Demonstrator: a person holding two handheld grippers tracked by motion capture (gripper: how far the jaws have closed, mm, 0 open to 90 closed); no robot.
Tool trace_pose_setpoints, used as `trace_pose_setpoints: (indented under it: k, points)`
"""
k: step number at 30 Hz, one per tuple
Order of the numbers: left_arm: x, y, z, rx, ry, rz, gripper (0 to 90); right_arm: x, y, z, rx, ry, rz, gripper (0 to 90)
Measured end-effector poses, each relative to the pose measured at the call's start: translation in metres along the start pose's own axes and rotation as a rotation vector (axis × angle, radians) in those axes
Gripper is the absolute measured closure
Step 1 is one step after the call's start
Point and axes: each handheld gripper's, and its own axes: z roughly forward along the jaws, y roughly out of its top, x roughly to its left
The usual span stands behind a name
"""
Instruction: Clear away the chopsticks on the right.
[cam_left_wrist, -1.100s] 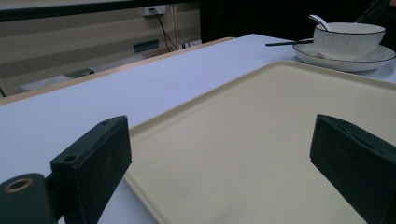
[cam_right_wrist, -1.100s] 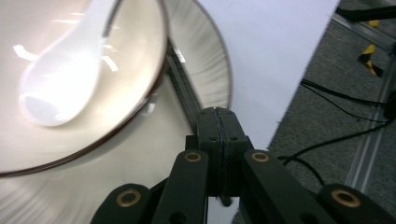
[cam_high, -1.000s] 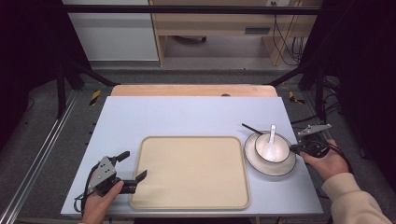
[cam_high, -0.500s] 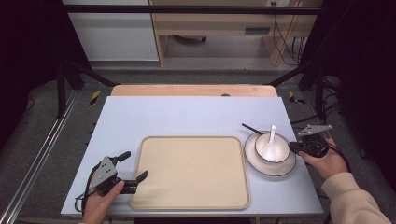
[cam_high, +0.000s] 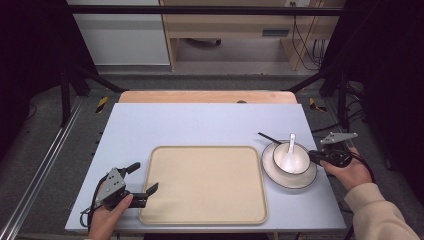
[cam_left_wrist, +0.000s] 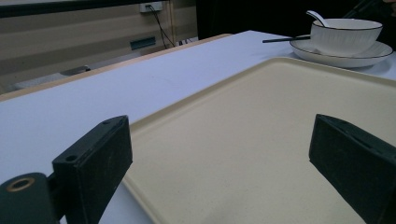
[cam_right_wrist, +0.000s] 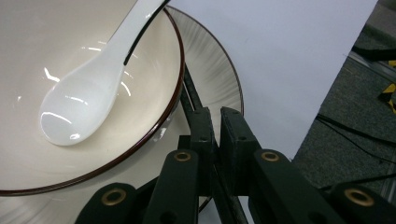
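A white bowl (cam_high: 295, 161) with a white spoon (cam_high: 290, 150) in it stands on a white plate (cam_high: 280, 180) at the right of the table. Black chopsticks (cam_high: 269, 137) lie across the plate behind the bowl. My right gripper (cam_high: 312, 155) reaches the plate's right rim; in the right gripper view its jaws (cam_right_wrist: 214, 112) stand almost together, shut on the near end of the chopsticks (cam_right_wrist: 188, 88), having eased a little. My left gripper (cam_high: 145, 177) stands open at the left edge of the beige tray (cam_high: 205, 185), one jaw over the tray (cam_left_wrist: 243, 116), nothing held.
The tray lies at the front middle of the pale blue table (cam_high: 200, 122). A wooden strip (cam_high: 207, 96) runs along the far edge. Dark frame posts and cables stand beyond the table on the floor.
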Motion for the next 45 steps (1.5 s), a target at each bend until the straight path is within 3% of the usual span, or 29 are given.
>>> trace_pose_setpoints:
  k: [15, 28, 32, 33, 38, 39, 41, 43, 44, 45]
  points:
    - [-0.001, 0.000, 0.001, 0.005, -0.007, 0.004, 5.8, -0.001, -0.003, 0.008, 0.019, 0.007, -0.035, 83.5]
    - [-0.001, 0.000, 0.001, 0.007, -0.007, 0.005, 5.8, -0.001, -0.005, 0.011, 0.010, 0.002, -0.031, 85.7]
    - [-0.001, 0.000, 0.001, 0.006, -0.005, 0.005, 5.8, -0.001, -0.004, 0.007, -0.022, -0.022, -0.017, 85.8]
    - [-0.001, 0.000, 0.001, 0.005, -0.004, 0.006, 5.8, -0.002, -0.003, 0.000, -0.047, -0.043, 0.008, 85.8]
    - [-0.001, 0.000, 0.001, 0.003, -0.004, 0.007, 5.8, -0.002, 0.003, -0.015, -0.112, -0.108, 0.042, 85.8]
    - [-0.001, 0.000, 0.001, 0.002, -0.003, 0.008, 5.8, 0.004, 0.009, -0.028, -0.172, -0.138, 0.053, 85.7]
    - [-0.002, 0.001, 0.001, 0.000, -0.004, 0.008, 5.8, 0.015, 0.016, -0.040, -0.215, -0.162, 0.036, 85.7]
    - [-0.002, 0.001, 0.001, -0.007, -0.004, 0.008, 5.8, 0.029, 0.024, -0.051, -0.258, -0.155, 0.014, 85.7]
    - [-0.002, 0.001, 0.001, -0.007, -0.004, 0.008, 5.8, 0.029, 0.024, -0.051, -0.258, -0.155, 0.014, 85.7]
    - [-0.002, 0.001, 0.000, -0.009, -0.004, 0.010, 5.7, 0.047, 0.030, -0.059, -0.285, -0.130, -0.012, 85.7]
